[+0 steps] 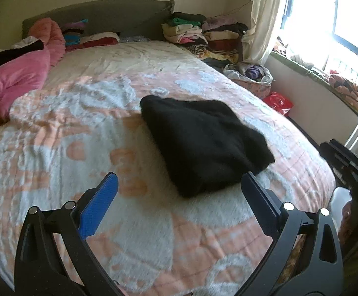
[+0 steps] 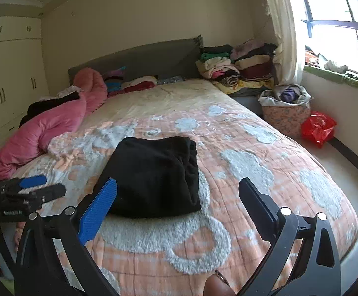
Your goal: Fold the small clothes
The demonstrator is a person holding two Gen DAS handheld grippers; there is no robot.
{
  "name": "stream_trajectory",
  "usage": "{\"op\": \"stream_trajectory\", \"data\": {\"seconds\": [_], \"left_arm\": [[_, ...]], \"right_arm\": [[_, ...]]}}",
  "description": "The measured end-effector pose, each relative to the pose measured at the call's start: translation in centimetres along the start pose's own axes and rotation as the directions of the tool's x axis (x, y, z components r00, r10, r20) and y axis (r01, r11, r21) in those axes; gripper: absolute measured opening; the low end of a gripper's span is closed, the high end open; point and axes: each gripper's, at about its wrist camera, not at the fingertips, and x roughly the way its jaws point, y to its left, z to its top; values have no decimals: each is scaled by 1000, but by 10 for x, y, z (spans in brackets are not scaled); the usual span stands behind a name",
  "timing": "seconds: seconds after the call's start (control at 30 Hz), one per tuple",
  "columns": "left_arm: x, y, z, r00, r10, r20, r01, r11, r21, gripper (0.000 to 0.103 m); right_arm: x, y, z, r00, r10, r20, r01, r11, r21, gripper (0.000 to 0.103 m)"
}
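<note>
A black garment [image 1: 203, 145] lies folded into a thick bundle on the pink and white bed cover [image 1: 80, 128]. My left gripper [image 1: 179, 185] is open and empty, just in front of the bundle's near edge. In the right wrist view the same black garment [image 2: 154, 175] lies ahead and left of centre. My right gripper [image 2: 177, 190] is open and empty, its blue left finger [image 2: 97, 212] near the bundle's front corner. The left gripper [image 2: 43, 185] shows at the left edge of the right wrist view, held off the bundle.
A pink duvet [image 2: 50, 128] lies along the bed's left side. Stacks of folded clothes [image 2: 238, 64] sit at the far right corner by the headboard. A basket of clothes [image 2: 286, 108] and a red bag [image 2: 318, 128] stand on the floor under the window.
</note>
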Motion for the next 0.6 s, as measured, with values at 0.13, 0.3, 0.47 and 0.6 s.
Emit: {"op": "stream_trajectory", "data": {"seconds": [0.13,0.3,0.47,0.6], "left_arm": [[-3,4,-24,1000,5,-19,-5,1000,4,93],[-3,12,-48,999,8,-42,-9,1000,-25,94],[-1,9,-62,999,7,-54,-7,1000,5,94],[-1,8,-67,998,1,-57,0,1000,4,94]], "right_arm": [[-13,10,-14,998,-36,44,37,999,-29,99],[-20,19,-28,998,-44,34,46,996,-71,99],[-21,22,-43,999,-42,-9,41,998,-57,99],[-18,25,-62,996,-52,-71,48,998,-50,99]]}}
